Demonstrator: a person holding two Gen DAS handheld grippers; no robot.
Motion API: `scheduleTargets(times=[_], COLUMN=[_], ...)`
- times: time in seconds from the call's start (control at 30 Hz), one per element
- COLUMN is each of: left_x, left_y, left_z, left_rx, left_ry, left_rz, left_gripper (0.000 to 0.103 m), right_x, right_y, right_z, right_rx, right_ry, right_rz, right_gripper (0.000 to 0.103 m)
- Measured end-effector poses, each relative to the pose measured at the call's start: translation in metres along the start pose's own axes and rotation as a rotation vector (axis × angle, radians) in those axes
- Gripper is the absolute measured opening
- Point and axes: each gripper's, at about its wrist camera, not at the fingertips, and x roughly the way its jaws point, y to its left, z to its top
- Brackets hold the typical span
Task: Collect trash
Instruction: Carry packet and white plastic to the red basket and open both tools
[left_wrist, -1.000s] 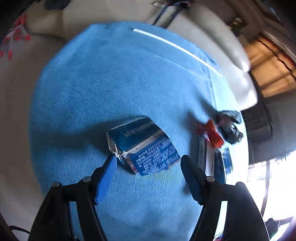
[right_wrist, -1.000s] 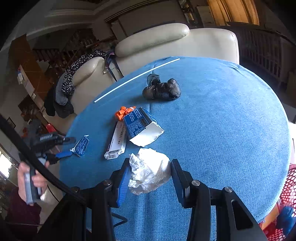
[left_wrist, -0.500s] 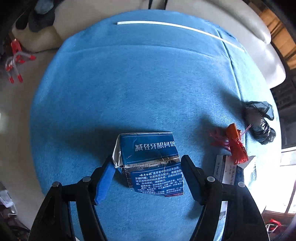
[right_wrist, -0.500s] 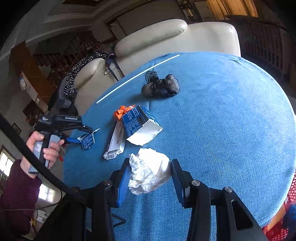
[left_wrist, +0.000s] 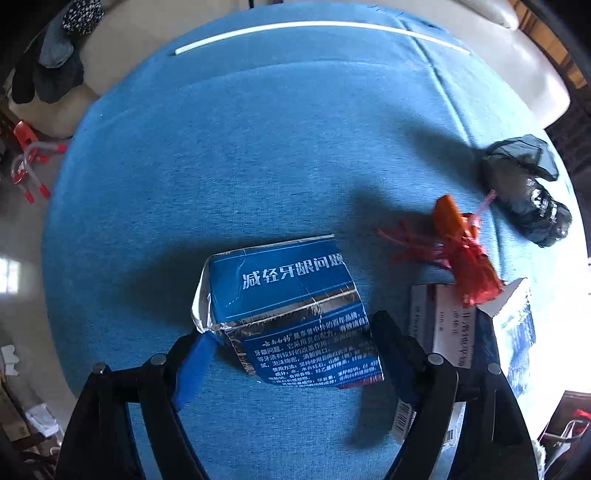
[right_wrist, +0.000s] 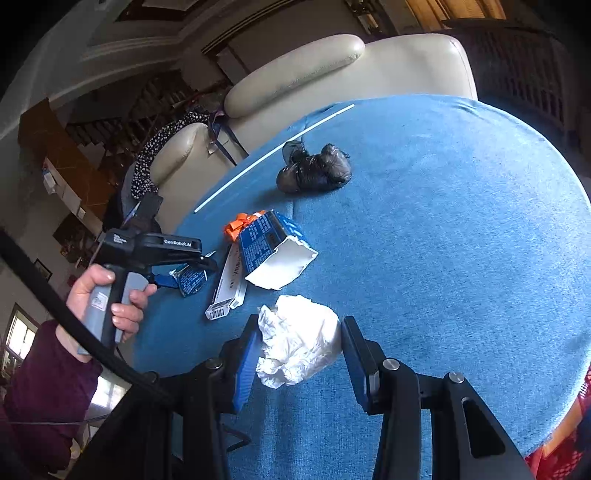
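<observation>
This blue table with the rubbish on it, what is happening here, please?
A person is collecting trash with two handheld grippers. The right gripper is shut on a crumpled tissue. The left gripper points down over a torn blue carton; its jaws have just been opening and straddle it. A black bag lies further back.

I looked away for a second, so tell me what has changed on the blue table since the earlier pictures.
The left gripper has swung in over the table to the torn blue carton piece, and its jaws have just been opening, with the piece between them but not pressed. The right gripper stays closed on the crumpled white tissue. The black bag, orange scrap and boxes have not moved.
</observation>
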Motion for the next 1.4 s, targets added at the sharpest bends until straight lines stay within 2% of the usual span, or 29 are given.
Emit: scheduleTargets(times=[0.3,0.57,0.73,0.83,1.03,1.17,1.4], left_x=[-0.039,-0.096,-0.137,-0.157,-0.184,-0.193,-0.188], left_y=[0.02,0.009,-0.031,-0.064,-0.132,-0.174,-0.247], left_z=[-0.023,-0.072,-0.117,-0.148,-0.201,-0.225,-0.255], left_rx=[0.02,0.151,0.314,0.445,0.653,0.77,0.93], left_ry=[-0.158,-0.346,-0.462,-0.527,-0.611,-0.618,-0.546], left_rz=[-0.022,-0.029,-0.091,-0.157,-0.278,-0.345,-0.471], left_gripper=[0.081,0.08,0.08,0.08,0.08,0.08,0.08], right_x=[-0.015,-0.044,-0.073,-0.097,-0.151,-0.188,-0.246], right_y=[-0.005,-0.006,-0.019,-0.031,-0.063,-0.087,-0.132], right_z=[0.002,0.001,-0.002,-0.007,-0.023,-0.037,-0.064], right_rx=[0.003,-0.017,0.002,0.023,0.086,0.13,0.223], right_ry=[-0.047,-0.115,-0.168,-0.206,-0.276,-0.316,-0.376], right_rz=[-0.027,-0.084,-0.131,-0.168,-0.255,-0.319,-0.415], right_gripper=[0.046,0.046,0.046,0.046,0.046,0.046,0.046])
